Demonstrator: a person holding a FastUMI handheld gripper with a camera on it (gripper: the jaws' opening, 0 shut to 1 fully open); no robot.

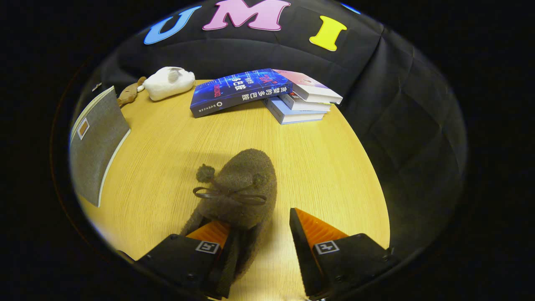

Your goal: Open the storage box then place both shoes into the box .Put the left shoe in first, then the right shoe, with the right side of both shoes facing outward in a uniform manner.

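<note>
In the gripper view, the gripper (259, 223) hangs low over a light wooden table (326, 167) with its jaws spread wide apart. A brown fuzzy shoe (244, 188), trimmed with a thin bow and two small pompoms, lies on the table with its rounded toe pointing away, toward the books. The left finger (211, 234) sits inside the shoe's opening, with the heel rim of the shoe wrapping around it, while the right finger (311, 232) stands clear of the shoe, with bare table between them; so only one finger meets the shoe and nothing is clamped. Off to the left, near the table's edge, stands a grey fabric storage box (96, 146) with a pale rim and a small tag on its side, well apart from the shoe. Beyond the shoe, at the far side of the table, a stack of books (301, 104) rests with a blue book (238, 91) leaning on it. Further left, a white plush toy (169, 82) lies beside a small brown plush toy (129, 94), both near the black cloth wall (397, 104).
</note>
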